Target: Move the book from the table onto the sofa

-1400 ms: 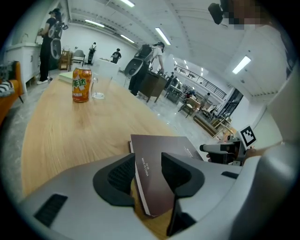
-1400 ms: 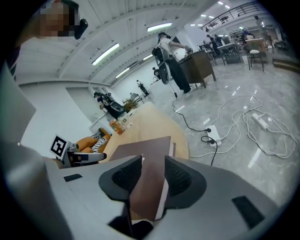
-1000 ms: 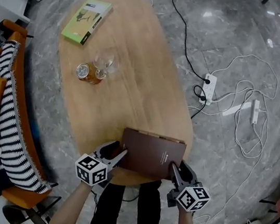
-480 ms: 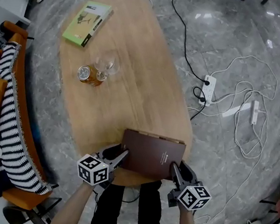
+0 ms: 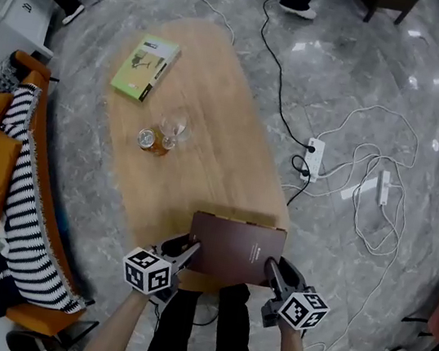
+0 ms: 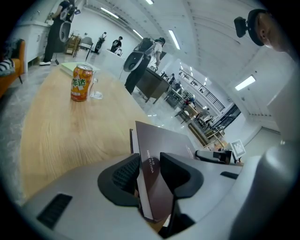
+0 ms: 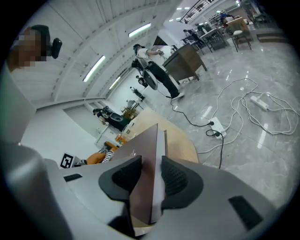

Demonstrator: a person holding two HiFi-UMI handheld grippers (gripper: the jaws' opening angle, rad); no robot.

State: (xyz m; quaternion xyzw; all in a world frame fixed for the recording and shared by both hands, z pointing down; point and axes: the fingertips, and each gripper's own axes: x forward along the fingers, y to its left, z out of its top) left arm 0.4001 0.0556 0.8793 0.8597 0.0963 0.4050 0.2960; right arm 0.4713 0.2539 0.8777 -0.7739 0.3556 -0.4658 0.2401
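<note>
Both the left gripper (image 5: 188, 251) and right gripper (image 5: 272, 268) pinch the book (image 5: 237, 246) between just-closed jaws, at its near corners.

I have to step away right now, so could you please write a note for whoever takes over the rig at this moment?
Left tongs: jaws have just been closing, now shut on the brown book at its near left corner.
Right tongs: jaws have also just been closing, now shut on its near right corner.
Book: held over the near end of the table, seemingly just off it.
Done: two-handed grip.
Left: carry it to the orange sofa at the left of the head view and set it down.
</note>
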